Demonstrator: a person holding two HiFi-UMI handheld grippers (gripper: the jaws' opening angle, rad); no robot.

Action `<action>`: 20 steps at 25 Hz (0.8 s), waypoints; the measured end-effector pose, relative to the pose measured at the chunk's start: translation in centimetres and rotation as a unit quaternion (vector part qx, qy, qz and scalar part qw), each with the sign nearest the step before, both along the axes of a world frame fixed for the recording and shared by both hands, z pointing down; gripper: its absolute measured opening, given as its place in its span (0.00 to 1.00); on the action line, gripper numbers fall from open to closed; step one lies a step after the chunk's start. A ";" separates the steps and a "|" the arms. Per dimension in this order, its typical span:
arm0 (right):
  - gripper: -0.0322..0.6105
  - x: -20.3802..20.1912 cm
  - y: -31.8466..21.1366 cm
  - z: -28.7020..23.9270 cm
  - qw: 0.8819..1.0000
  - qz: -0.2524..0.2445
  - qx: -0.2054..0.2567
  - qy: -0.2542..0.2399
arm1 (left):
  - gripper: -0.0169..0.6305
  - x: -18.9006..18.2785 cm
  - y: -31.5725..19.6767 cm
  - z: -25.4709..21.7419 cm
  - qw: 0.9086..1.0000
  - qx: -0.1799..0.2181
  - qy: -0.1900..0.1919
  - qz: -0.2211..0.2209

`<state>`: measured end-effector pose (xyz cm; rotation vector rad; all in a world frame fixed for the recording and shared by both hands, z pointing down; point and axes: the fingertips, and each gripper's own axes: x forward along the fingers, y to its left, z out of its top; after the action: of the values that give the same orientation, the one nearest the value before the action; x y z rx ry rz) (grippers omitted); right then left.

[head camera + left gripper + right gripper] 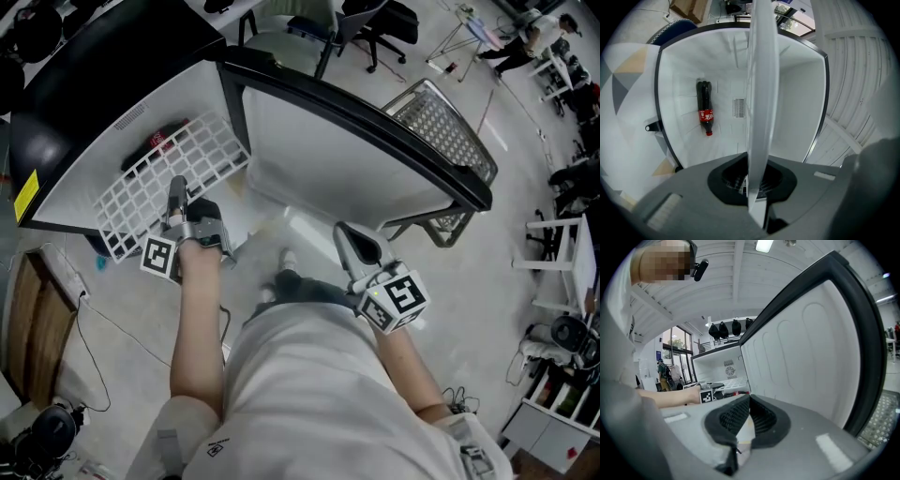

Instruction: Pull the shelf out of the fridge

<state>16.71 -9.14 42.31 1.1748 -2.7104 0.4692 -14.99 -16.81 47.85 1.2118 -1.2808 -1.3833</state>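
Note:
A white wire shelf (159,183) sticks partway out of the small black fridge (84,84), tilted toward me. My left gripper (176,190) is shut on the shelf's front edge. In the left gripper view the shelf (761,93) runs edge-on as a white band clamped between the jaws (757,185). A cola bottle (705,110) lies inside the fridge, behind the shelf. My right gripper (349,236) hangs below the open fridge door (356,141), apart from the shelf. In its own view its jaws (747,413) are shut with nothing between them.
The fridge door (811,357) stands wide open on the right. A metal mesh basket (445,131) sits behind the door. A wooden box (37,328) and a cable (103,319) lie on the floor at the left. White racks (562,394) stand at the far right.

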 end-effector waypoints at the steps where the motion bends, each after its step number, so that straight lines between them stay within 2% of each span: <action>1: 0.05 0.0 0.2 0.0 1.000 0.000 0.000 -0.001 | 0.07 0.0 0.1 0.0 1.000 0.001 0.002 -0.001; 15: 0.05 0.5 2.2 0.2 1.000 0.008 -0.002 -0.004 | 0.07 0.1 0.6 -0.3 0.999 0.002 0.033 -0.038; 20: 0.05 0.1 2.4 0.0 1.000 0.008 -0.002 -0.004 | 0.07 0.6 1.6 0.4 0.998 -0.001 0.026 -0.052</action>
<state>16.86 -6.71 42.36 1.1971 -2.7065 0.4831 -14.42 -15.18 48.22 1.1130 -1.3242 -1.4776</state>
